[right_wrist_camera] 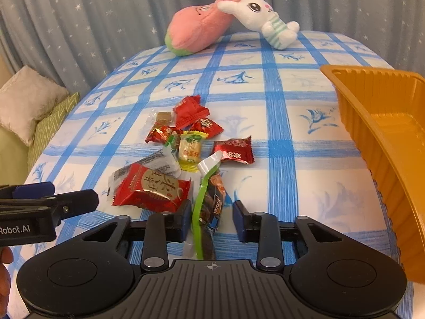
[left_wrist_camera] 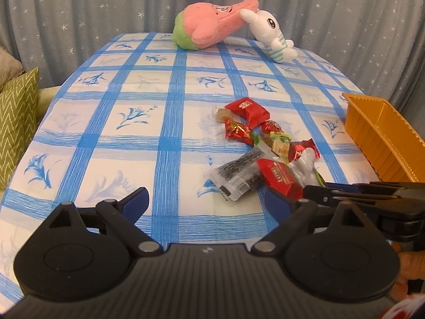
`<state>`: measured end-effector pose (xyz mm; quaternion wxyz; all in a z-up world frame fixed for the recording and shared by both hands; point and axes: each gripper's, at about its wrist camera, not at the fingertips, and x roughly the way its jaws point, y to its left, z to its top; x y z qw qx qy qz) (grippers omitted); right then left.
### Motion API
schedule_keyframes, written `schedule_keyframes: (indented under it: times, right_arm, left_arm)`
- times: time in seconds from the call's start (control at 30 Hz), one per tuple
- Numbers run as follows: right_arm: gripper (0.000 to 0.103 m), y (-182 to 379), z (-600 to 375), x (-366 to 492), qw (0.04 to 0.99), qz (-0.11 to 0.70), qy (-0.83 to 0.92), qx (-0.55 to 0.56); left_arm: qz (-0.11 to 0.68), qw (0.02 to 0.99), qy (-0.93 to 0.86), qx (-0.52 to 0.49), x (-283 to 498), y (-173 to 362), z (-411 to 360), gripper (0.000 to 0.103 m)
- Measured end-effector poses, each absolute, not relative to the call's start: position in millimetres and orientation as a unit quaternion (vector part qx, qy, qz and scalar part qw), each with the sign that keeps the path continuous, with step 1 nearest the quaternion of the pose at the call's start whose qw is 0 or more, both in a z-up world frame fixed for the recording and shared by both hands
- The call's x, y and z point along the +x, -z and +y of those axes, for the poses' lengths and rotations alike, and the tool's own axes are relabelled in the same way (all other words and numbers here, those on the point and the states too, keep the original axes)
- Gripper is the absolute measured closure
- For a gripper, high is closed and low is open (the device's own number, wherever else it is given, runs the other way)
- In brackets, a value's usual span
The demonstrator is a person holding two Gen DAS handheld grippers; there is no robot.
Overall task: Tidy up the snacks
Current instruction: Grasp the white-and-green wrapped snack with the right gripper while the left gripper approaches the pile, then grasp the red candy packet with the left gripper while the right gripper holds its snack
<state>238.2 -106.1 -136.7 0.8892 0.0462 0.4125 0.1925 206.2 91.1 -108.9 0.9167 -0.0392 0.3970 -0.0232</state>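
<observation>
A heap of wrapped snacks lies on the blue-checked tablecloth. My right gripper is shut on a clear packet with a green edge, whose top stands up between the pads. In the left wrist view it comes in low from the right, beside a flat red packet. My left gripper stands open just short of a clear packet of dark seeds, pads apart from it. An orange ribbed tray sits empty at the right.
A pink plush and a white rabbit plush lie at the table's far edge, before a starred grey curtain. A green zigzag cushion and a pale cushion lie off the table's left side.
</observation>
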Motion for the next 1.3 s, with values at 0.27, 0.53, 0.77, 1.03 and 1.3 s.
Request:
schedule_keyframes:
  times: [0.27, 0.53, 0.77, 1.03, 1.3]
  right_arm:
    - [0.081, 127.9, -112.8, 230.8, 0.898, 0.398, -0.185, 0.023]
    - [0.081, 121.9, -146.6, 217.7, 0.907, 0.391, -0.156, 0.012]
    - [0.081, 123.6, -156.8, 216.2, 0.906, 0.393, -0.154, 0.022]
    - [0.081, 122.3, -160.2, 216.4, 0.906, 0.394, -0.154, 0.029]
    - [0.081, 117.5, -163.9, 213.8, 0.907, 0.392, -0.152, 0.037]
  left_arm:
    - [0.390, 0.919, 0.052, -0.035, 207.2, 108.5, 83.1, 0.012]
    - [0.370, 0.919, 0.133, 0.020, 218.9, 108.9, 47.0, 0.020]
    - [0.335, 0.909, 0.170, 0.179, 232.5, 120.2, 15.5, 0.020]
    - [0.359, 0.889, 0.233, 0.160, 238.8, 128.0, 14.2, 0.027]
    - [0.394, 0.869, 0.258, 0.150, 208.2, 123.6, 5.1, 0.037]
